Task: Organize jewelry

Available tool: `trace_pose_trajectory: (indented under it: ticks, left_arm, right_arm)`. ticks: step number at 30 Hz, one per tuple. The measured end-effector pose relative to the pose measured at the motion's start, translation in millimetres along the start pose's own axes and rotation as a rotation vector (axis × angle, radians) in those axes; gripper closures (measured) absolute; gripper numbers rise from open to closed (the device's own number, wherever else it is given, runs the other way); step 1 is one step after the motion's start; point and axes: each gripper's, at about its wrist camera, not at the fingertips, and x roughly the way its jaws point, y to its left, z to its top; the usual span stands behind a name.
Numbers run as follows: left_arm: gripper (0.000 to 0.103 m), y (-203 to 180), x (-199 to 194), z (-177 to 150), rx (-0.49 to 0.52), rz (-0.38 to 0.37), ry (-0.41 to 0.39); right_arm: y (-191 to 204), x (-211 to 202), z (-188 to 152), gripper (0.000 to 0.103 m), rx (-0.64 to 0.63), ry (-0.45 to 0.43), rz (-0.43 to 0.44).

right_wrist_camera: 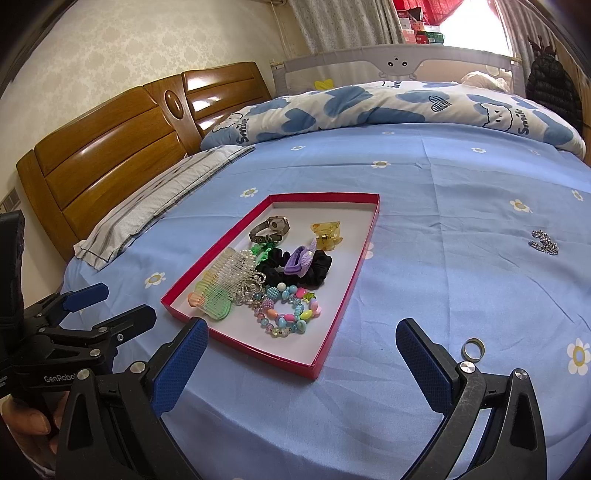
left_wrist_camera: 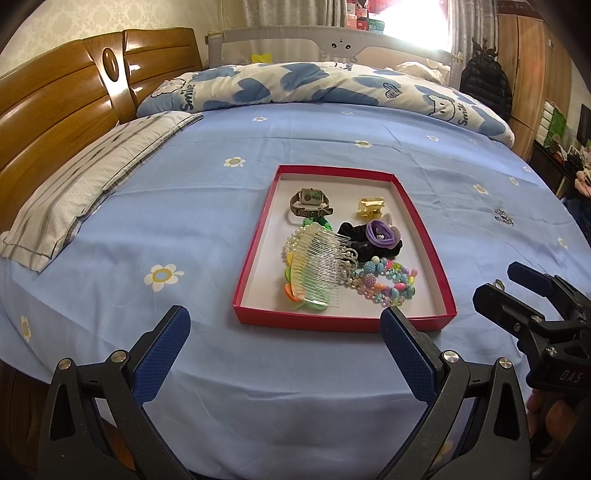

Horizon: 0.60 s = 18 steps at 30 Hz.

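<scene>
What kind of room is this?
A bedroom, most likely: a bed with a wooden headboard, a pillow, a folded quilt, and a wardrobe by the window.

This is a lived-in home bedroom. A wide bed covered by a light blue sheet with small white daisies point(left_wrist_camera: 207, 206) fills most of the room, backed by a glossy carved wooden headboard point(left_wrist_camera: 62, 99). A grey-and-white striped pillow point(left_wrist_camera: 92, 177) lies by the headboard, and a bunched white duvet printed with blue hearts and the word "Smile" point(left_wrist_camera: 295, 83) runs along the far side. Behind it stands a grey padded child's bed rail with a little animal face point(right_wrist_camera: 397, 62). Patterned cream wallpaper point(right_wrist_camera: 129, 48), pale curtains at a bright window point(right_wrist_camera: 343, 26) and a brown wooden wardrobe point(left_wrist_camera: 524, 48) complete it.
</scene>
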Motion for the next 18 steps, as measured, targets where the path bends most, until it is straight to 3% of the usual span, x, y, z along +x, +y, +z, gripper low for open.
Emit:
trace_pose_trajectory:
  ticks: [18]
  left_arm:
    - [0.0, -0.3, 1.4, 0.0, 0.002, -0.002, 0.004]
  right_arm:
    - [0.2, -1.4, 0.9, 0.0, 0.001, -0.003, 0.001]
